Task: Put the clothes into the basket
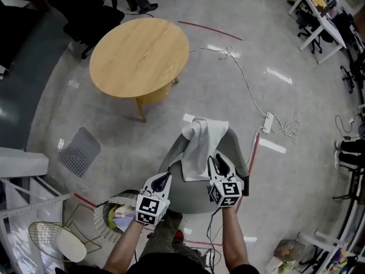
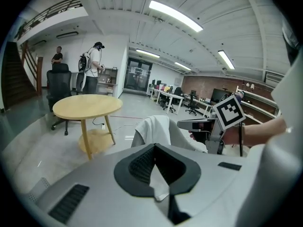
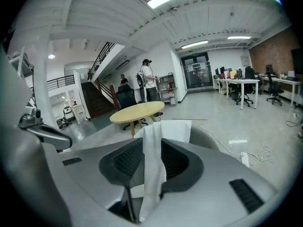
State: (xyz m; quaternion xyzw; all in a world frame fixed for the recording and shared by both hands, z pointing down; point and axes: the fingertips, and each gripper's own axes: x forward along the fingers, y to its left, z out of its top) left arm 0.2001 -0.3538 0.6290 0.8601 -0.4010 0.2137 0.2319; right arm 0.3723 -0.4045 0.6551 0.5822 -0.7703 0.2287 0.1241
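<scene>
White cloth (image 1: pixel 201 147) hangs over the back edge of the grey chair (image 1: pixel 194 201). A strip of it lies loose between the slightly parted tongs of the right gripper (image 1: pixel 218 162), and the left gripper (image 1: pixel 165 178) looks pinched on a white scrap. A one-sided pull could drop it on the floor or snag it on the chair. The basket (image 1: pixel 101 221) sits by the left arm, and the round table (image 1: pixel 140 56) and power strip (image 1: pixel 267 123) stand clear.

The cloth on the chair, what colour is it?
The cloth is white; the head view shows it best.
</scene>
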